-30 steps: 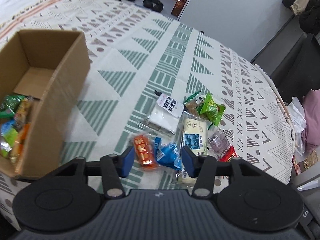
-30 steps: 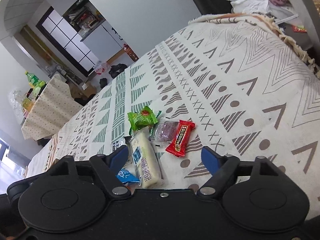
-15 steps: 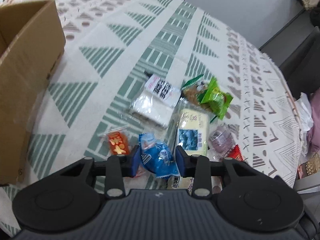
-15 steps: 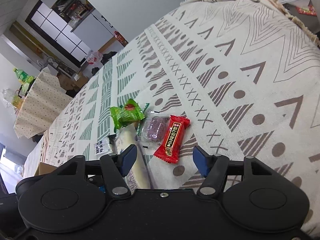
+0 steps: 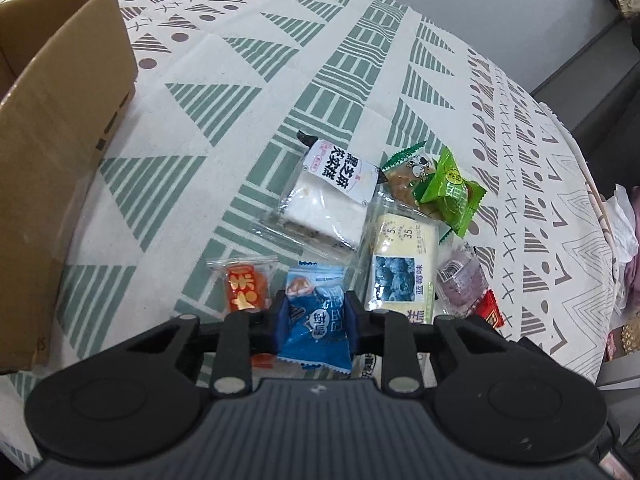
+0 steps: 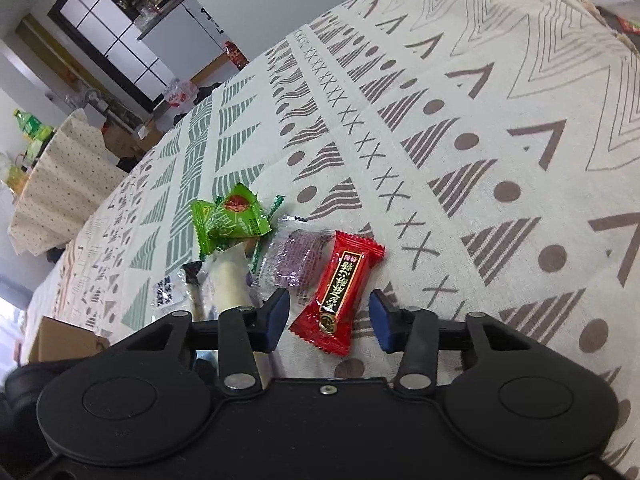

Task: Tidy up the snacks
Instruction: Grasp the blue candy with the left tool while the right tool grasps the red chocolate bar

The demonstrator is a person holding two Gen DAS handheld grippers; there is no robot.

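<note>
Left gripper (image 5: 314, 318) has just been closing and pinches the blue snack packet (image 5: 316, 320), likely bound for the cardboard box (image 5: 60, 140). Right gripper (image 6: 330, 318), jaws also closing, straddles the red candy bar (image 6: 340, 288), not yet touching.

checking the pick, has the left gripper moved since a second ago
Yes. The left gripper has dropped toward the tablecloth, away from the cardboard box, closing on the blue snack packet.

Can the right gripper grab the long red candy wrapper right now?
Probably yes. The right gripper has been closing, and the long red candy wrapper lies between its blue pads with nothing in the way; they are not touching it yet.
</note>
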